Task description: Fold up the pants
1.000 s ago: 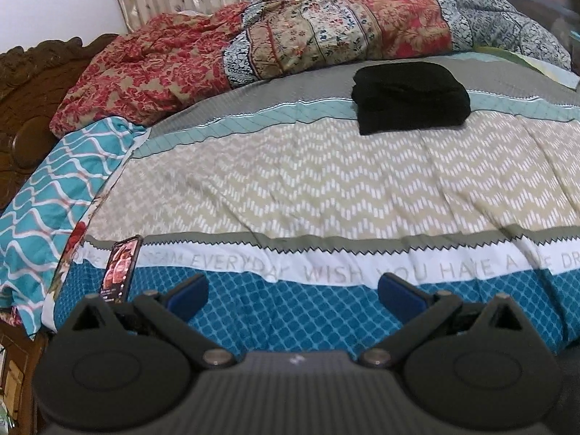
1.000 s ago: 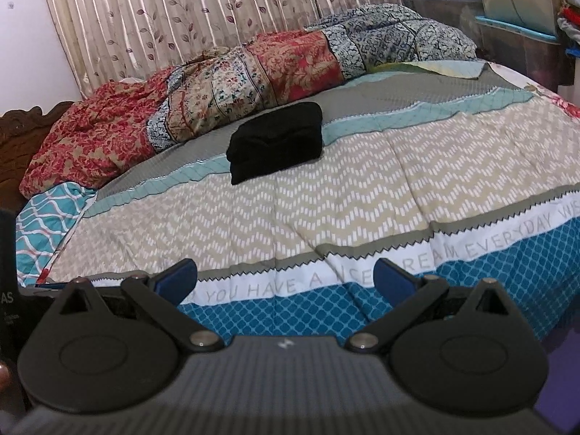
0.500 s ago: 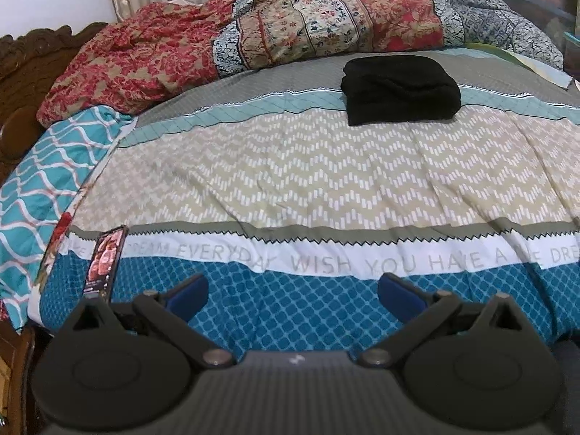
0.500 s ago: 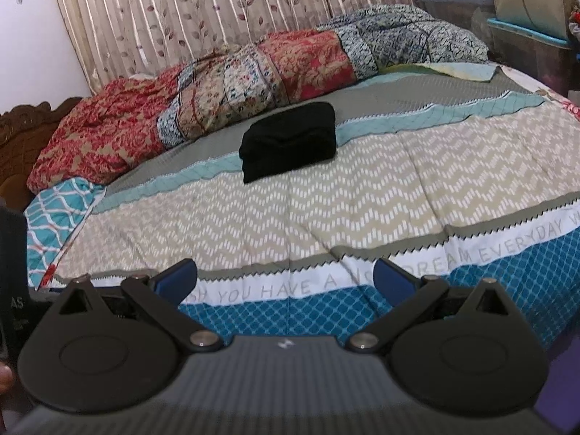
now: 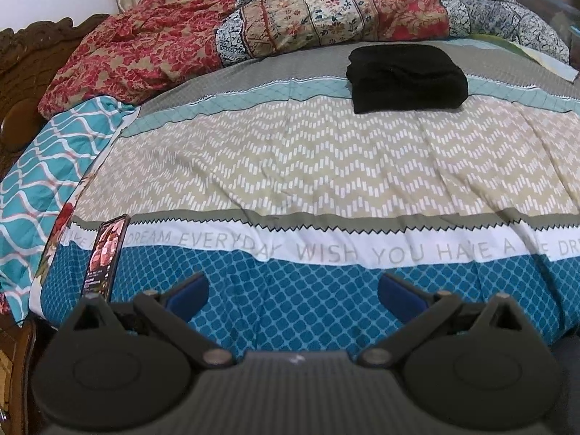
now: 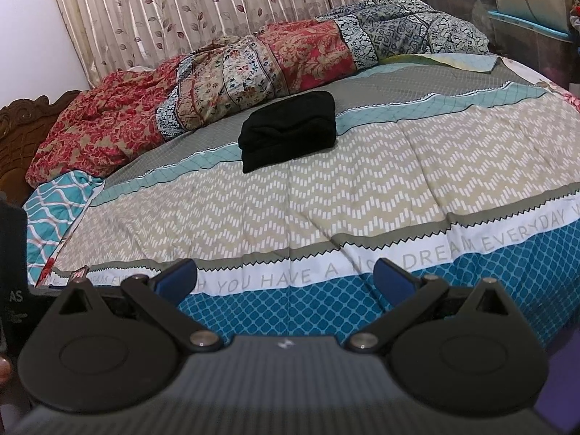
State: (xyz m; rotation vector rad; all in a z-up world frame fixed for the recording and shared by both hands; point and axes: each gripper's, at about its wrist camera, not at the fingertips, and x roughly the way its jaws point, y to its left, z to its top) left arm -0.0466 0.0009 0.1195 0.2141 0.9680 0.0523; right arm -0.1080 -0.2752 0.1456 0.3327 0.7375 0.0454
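You have one pair of black pants [image 5: 406, 78], folded into a bundle, far on the bedspread [image 5: 326, 166]. Your left gripper [image 5: 293, 295] and right gripper [image 6: 284, 277] both hang wide open and empty over the near edge. One phone [image 5: 106, 255] lies near left; one crumpled quilt [image 6: 224, 83] lies behind the pants.

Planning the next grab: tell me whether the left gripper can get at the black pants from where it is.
Probably yes, though not without travel. The left gripper is open at the near edge of the bed, and the folded black pants lie far across the bedspread. Nothing lies between them; the phone sits off to the side.
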